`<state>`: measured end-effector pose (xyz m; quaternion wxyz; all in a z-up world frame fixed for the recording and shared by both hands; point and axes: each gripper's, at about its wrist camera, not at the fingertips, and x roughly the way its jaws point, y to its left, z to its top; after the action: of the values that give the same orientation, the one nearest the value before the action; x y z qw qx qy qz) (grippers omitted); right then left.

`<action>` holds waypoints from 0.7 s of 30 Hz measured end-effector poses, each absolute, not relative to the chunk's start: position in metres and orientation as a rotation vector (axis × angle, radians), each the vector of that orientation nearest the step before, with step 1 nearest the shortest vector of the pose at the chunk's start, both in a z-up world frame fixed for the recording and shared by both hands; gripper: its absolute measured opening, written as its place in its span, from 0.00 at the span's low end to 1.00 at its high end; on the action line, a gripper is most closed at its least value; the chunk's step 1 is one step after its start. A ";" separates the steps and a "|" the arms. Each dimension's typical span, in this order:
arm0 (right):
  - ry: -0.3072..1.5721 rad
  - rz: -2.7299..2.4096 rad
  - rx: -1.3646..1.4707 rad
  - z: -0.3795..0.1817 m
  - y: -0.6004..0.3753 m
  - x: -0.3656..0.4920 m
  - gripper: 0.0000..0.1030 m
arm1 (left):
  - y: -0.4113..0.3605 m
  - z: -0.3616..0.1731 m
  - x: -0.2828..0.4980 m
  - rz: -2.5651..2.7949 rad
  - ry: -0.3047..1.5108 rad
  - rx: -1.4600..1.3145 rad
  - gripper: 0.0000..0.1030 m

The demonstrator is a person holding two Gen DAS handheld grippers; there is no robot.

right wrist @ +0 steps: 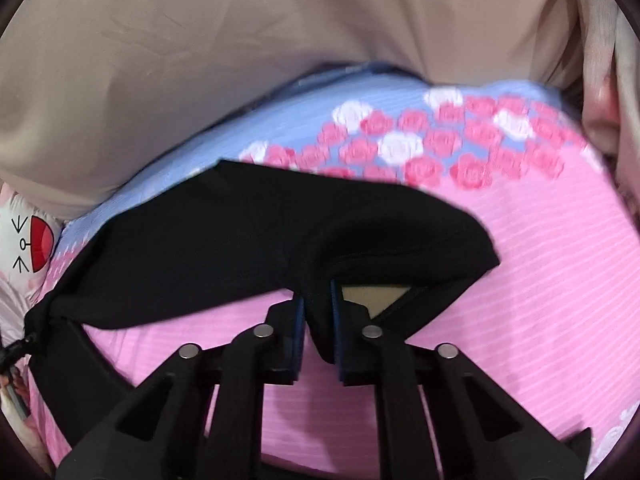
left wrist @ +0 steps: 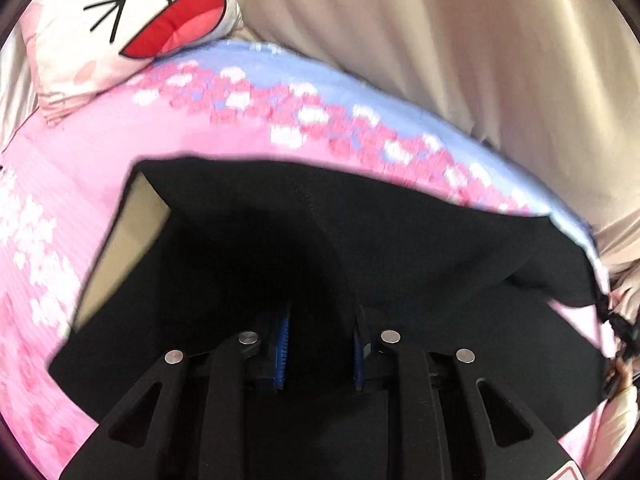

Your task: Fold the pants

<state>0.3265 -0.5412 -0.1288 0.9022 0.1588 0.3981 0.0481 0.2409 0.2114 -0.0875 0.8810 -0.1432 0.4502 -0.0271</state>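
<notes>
The black pants [left wrist: 360, 232] hang lifted over a pink bed sheet [left wrist: 80, 152], stretched between both grippers. A tan inner lining shows at the left fold. My left gripper [left wrist: 320, 344] is shut on a bunch of the black cloth between its blue pads [left wrist: 283, 344]. In the right wrist view the pants [right wrist: 240, 240] drape from left to centre, with a tan patch under the lifted edge. My right gripper [right wrist: 318, 328] is shut on a pinched fold of the pants. A black drawstring [right wrist: 16, 348] dangles at the far left.
The bed sheet [right wrist: 520, 264] is pink with a blue band and rose print at the far side. A white cartoon-face pillow [left wrist: 132, 20] lies at the back left. Beige bedding [right wrist: 200, 60] rises behind the sheet.
</notes>
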 end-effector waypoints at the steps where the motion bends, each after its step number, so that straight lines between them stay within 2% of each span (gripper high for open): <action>1: 0.788 0.106 0.312 -0.113 -0.541 0.317 0.08 | 0.217 -0.075 0.238 -0.058 0.915 -0.301 0.19; 6: 0.644 0.079 0.247 -0.038 -0.568 0.238 0.08 | 0.262 -0.006 0.204 -0.074 0.825 -0.283 0.20; 9: 0.616 0.038 0.219 -0.030 -0.591 0.187 0.08 | 0.275 0.001 0.183 -0.033 0.818 -0.220 0.20; 11: 0.665 0.008 0.211 -0.047 -0.603 0.166 0.08 | 0.283 -0.012 0.170 -0.006 0.850 -0.186 0.20; 16: 0.900 -0.025 0.287 -0.146 -0.625 0.137 0.10 | 0.290 -0.092 0.159 0.056 1.000 -0.137 0.21; 17: 0.882 -0.022 0.311 -0.156 -0.626 0.128 0.09 | 0.289 -0.104 0.158 0.066 1.016 -0.129 0.21; 20: 0.839 -0.016 0.375 -0.151 -0.634 0.114 0.20 | 0.291 -0.108 0.152 0.075 0.987 -0.135 0.22; 21: 0.829 -0.024 0.371 -0.147 -0.635 0.109 0.27 | 0.292 -0.105 0.152 0.075 0.988 -0.141 0.25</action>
<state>0.1090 -0.6347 -0.1471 0.8986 0.1790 0.4004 -0.0117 0.1515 0.2917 -0.1052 0.8775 -0.0676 0.4735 0.0357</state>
